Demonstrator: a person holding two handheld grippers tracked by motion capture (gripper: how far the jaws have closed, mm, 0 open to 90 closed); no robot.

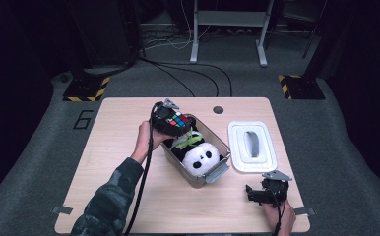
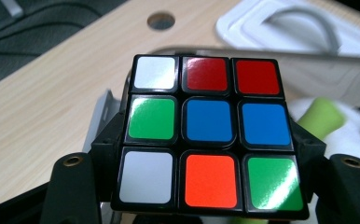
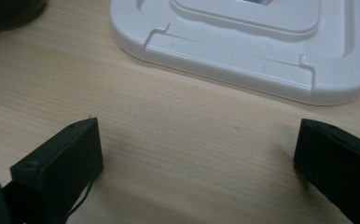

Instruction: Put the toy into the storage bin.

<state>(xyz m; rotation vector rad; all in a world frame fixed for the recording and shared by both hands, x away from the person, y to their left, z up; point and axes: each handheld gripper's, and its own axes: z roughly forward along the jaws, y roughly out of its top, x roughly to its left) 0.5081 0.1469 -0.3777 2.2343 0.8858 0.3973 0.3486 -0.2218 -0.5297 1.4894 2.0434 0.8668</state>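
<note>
Risk, judged: puzzle cube (image 2: 209, 133) likely to slip or tip from the left tongs (image 1: 171, 122) if released over the crowded box (image 1: 217, 173); stuffed panda (image 1: 199, 158) already taking up most of the room inside, so little flat space left for a square-edged thing; likely to land on soft plush, roll, and end up against the box wall or out on the tabletop (image 1: 114, 147); cable trailing from the left tongs across the sleeve, apt to snag on the box rim during lowering; white lid (image 1: 252, 146) lying apart toward the right edge of the tabletop, unlikely to seat later if the cube sits proud of the rim.

Left tongs: jaws about half open, clamped on opposite sides of the cube; cube held above the far-left corner of the box, near the far edge of the tabletop, coloured face toward the camera.

Right tongs (image 3: 197, 154): jaws wide apart, nothing between them, nothing gripped; resting low at the near-right corner of the tabletop, just short of the lid (image 3: 243, 42); bare wood beneath.
</note>
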